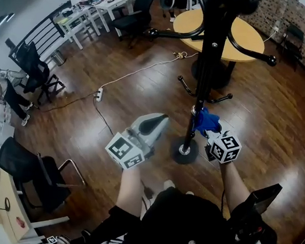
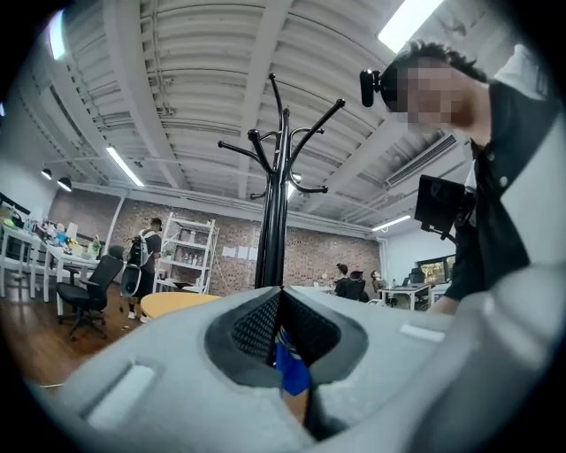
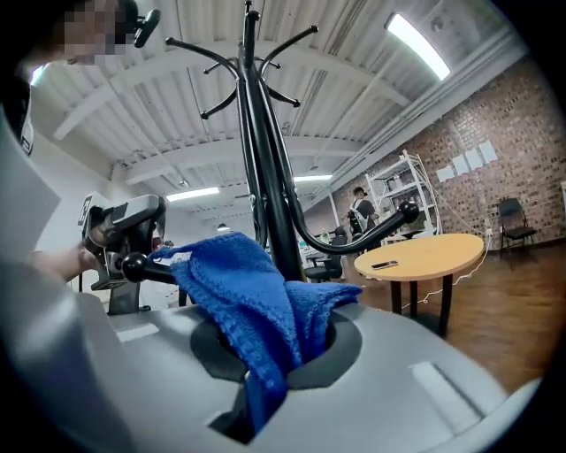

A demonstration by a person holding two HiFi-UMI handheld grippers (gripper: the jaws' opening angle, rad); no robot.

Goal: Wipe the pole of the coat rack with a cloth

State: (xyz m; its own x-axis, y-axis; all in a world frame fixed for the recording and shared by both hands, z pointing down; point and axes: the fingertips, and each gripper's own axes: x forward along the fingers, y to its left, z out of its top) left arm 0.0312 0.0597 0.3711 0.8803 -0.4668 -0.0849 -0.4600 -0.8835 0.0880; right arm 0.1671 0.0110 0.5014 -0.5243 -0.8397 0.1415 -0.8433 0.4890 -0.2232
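Note:
The black coat rack pole (image 1: pixel 202 82) rises from its round base (image 1: pixel 185 151) on the wooden floor. My right gripper (image 1: pixel 206 128) is shut on a blue cloth (image 1: pixel 206 121), which sits against the low part of the pole just above the base. In the right gripper view the cloth (image 3: pixel 256 305) bunches out of the right gripper (image 3: pixel 281 354), with the pole (image 3: pixel 272 208) right behind it. My left gripper (image 1: pixel 160 121) hovers to the left of the pole, apart from it. In its own view the left gripper (image 2: pixel 281 296) is shut and empty, and the pole (image 2: pixel 273 239) stands ahead.
A low hook arm (image 1: pixel 189 90) juts from the pole toward the left gripper. A round yellow table (image 1: pixel 241 35) stands behind the rack. A power strip (image 1: pixel 98 95) with cables lies on the floor at left. Black office chairs (image 1: pixel 31 170) stand at the left.

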